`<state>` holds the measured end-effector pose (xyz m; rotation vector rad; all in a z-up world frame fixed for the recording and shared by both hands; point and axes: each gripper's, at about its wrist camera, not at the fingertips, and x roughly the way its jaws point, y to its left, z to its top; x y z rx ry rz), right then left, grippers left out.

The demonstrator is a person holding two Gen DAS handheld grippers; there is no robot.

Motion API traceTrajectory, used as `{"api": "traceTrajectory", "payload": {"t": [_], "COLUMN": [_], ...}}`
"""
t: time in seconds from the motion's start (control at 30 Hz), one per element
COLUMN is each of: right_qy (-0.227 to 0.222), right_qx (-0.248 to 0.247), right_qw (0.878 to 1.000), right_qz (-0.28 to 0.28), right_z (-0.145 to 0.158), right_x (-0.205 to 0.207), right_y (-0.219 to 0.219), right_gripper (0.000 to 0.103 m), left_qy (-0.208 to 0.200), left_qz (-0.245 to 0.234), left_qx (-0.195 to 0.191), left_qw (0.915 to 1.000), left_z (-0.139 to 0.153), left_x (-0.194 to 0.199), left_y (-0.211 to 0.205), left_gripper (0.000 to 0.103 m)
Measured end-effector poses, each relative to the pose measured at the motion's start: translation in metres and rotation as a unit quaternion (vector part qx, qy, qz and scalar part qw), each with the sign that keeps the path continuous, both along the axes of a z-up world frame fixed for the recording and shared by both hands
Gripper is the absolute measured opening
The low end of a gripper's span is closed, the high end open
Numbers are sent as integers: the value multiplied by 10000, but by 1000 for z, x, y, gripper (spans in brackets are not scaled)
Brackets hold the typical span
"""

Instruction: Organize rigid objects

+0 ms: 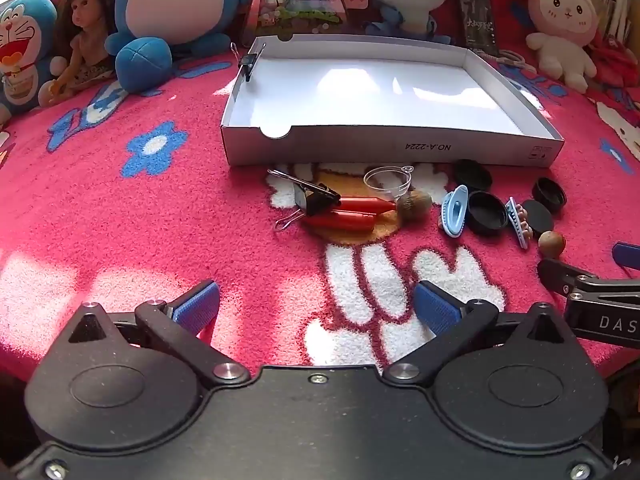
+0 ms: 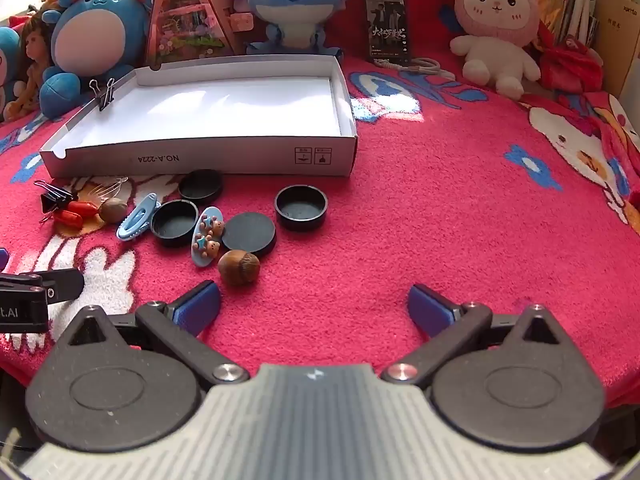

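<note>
Near the blanket's (image 2: pixel 440 216) front edge, the wide-open right gripper (image 2: pixel 314 304) should straddle the acorn (image 2: pixel 239 267) squarely, clearing the bear clip (image 2: pixel 207 236) before closing.

The blanket (image 2: pixel 420 220) was hot pink, patterned with blue flowers with white centres and white cartoon figures outlined in dark red. The shallow cardboard box (image 1: pixel 392 146) was white inside and pale grey outside, printed with black lettering. A black binder clip (image 1: pixel 248 65) with silver handles sat on its rim; another black binder clip (image 1: pixel 312 198) lay beside two orange-red capsules (image 1: pixel 352 214). The lids (image 2: pixel 300 208) were black, the funnel (image 1: pixel 387 181) clear, the nut (image 2: pixel 239 267) brown. One hair clip (image 2: pixel 138 217) was plain pale blue; the other hair clip (image 2: pixel 207 236) was pale blue with brown bears and blue stars. Both grippers' pads (image 2: pixel 199 307) were blue on black arms.
</note>
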<state>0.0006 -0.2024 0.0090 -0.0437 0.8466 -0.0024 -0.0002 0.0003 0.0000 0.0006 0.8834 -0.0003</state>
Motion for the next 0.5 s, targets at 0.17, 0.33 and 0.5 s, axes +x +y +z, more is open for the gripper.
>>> {"api": "traceTrajectory", "payload": {"t": [0.17, 0.33, 0.5], "right_qy": [-24, -26, -15], "right_qx": [21, 7, 11], "right_qw": [10000, 10000, 10000], "right_qz": [-7, -23, -12], "right_z": [0, 0, 0], "right_x": [0, -1, 0], "right_y": [0, 0, 0], "right_gripper": [103, 103, 103], "left_qy": [47, 17, 70], "left_qz": [-25, -43, -22], "left_qx": [41, 34, 18], "left_qw": [10000, 10000, 10000], "left_z": [0, 0, -6], "left_x": [0, -2, 4], "left_y": [0, -1, 7], "left_gripper": [103, 103, 103]}}
